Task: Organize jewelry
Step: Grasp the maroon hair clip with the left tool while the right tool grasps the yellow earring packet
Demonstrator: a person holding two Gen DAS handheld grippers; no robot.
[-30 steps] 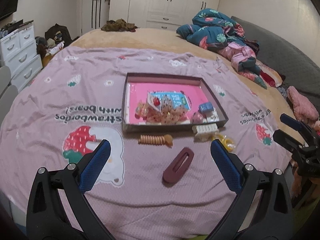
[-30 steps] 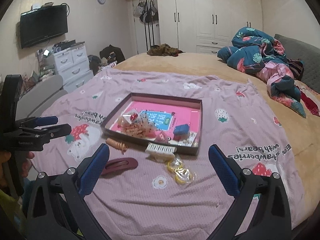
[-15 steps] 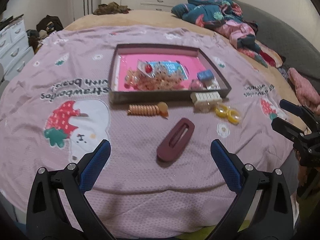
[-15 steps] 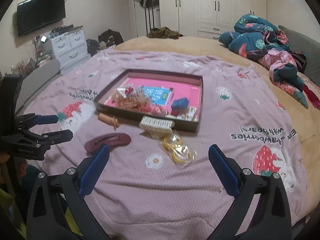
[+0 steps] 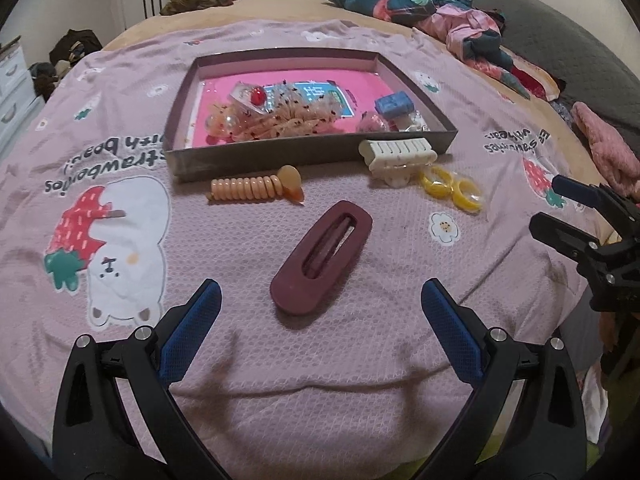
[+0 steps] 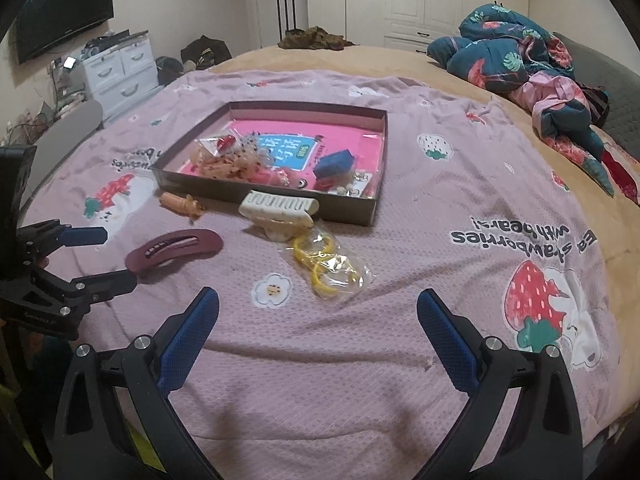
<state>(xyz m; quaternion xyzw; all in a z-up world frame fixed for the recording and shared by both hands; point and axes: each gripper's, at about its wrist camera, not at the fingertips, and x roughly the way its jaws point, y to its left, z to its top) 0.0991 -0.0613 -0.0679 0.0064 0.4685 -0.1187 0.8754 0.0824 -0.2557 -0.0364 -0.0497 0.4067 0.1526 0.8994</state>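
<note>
Bed [image 5: 360,12] first: it fills the room, spread with a lilac strawberry blanket [image 5: 240,360] that sags and wrinkles, so anything lying on it sits on soft ground. On the blanket rests a shallow box [image 5: 312,148] with a pink floor, already holding a frilly scrunchie, a blue block and small bits.

Four pieces lie outside it, along its near wall. Largest is the maroon clip [image 5: 322,256], a flat slotted oval, near the box but apart from it and straight ahead of the left hand-held gripper [image 5: 318,312]. It looks stiff, light and smooth; I would pinch it across its narrow width at mid-length, pressing a little into the blanket to get under its edges. The white claw clip [image 6: 280,210] touches the box wall; it looks rigid and toothed, easy to take by its body. The peach coil tie [image 5: 256,188] looks springy and may stretch if taken by one end. Yellow rings [image 6: 324,260] sit in a crinkly clear bag, slippery, best pinched through the plastic.

Both grippers hang over the blanket with fingers wide apart, holding nothing; the right hand-held gripper [image 6: 318,312] faces the bagged rings.
</note>
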